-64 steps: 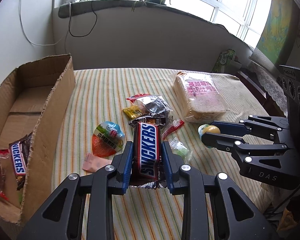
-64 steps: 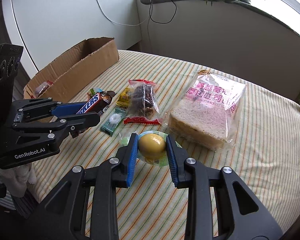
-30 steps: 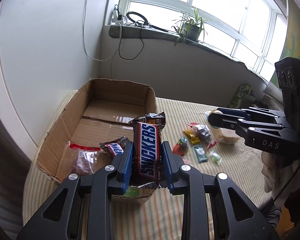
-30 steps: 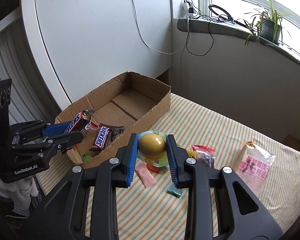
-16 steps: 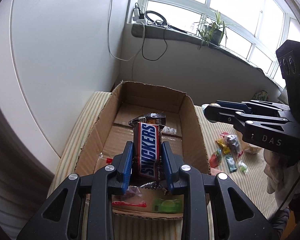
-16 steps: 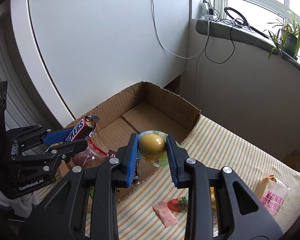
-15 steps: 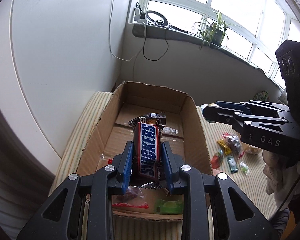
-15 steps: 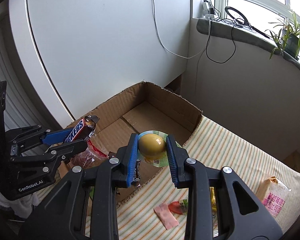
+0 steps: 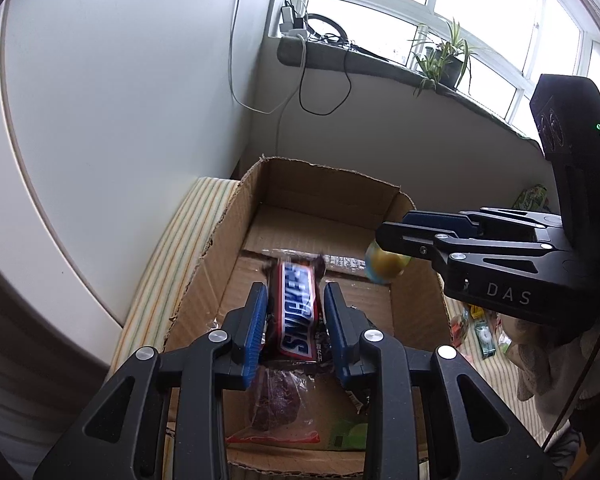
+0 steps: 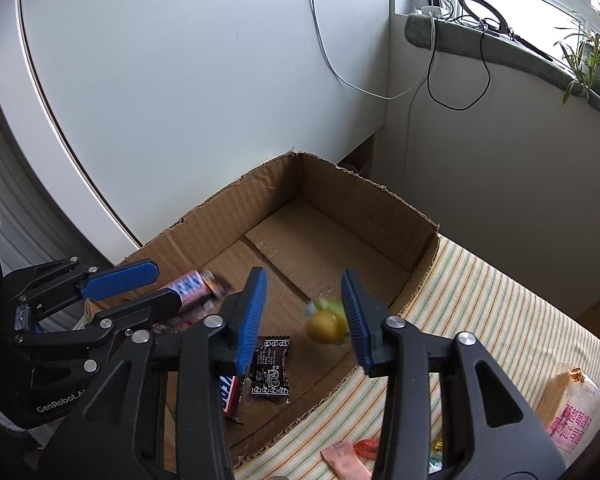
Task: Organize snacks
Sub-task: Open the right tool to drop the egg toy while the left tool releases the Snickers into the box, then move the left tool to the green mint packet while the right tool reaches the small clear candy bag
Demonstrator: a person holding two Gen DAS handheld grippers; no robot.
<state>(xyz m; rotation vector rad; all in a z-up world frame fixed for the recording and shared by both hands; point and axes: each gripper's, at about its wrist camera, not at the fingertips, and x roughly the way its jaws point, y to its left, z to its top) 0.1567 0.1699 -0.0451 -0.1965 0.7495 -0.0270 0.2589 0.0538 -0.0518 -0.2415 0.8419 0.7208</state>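
While both grippers hang over the cardboard box (image 10: 380, 216), progress reads:
Left gripper (image 9: 296, 320): jaws just eased apart, Snickers bar (image 9: 298, 312) slipping, blurred.
Right gripper (image 10: 304, 316): jaws just spread, yellow jelly cup (image 10: 324, 324) dropping free.
Boxed: several packets.
Left: bread bag (image 10: 576, 416), small sweets on striped cloth (image 10: 480, 300).

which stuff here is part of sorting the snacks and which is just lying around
Part of the job:
- cardboard box
- Snickers bar between the left tongs, which have just been opening
- yellow jelly cup between the right tongs, also just opening
- black candy packet in the box
- bread bag on the table

Lying about:
- potted plant
- cables
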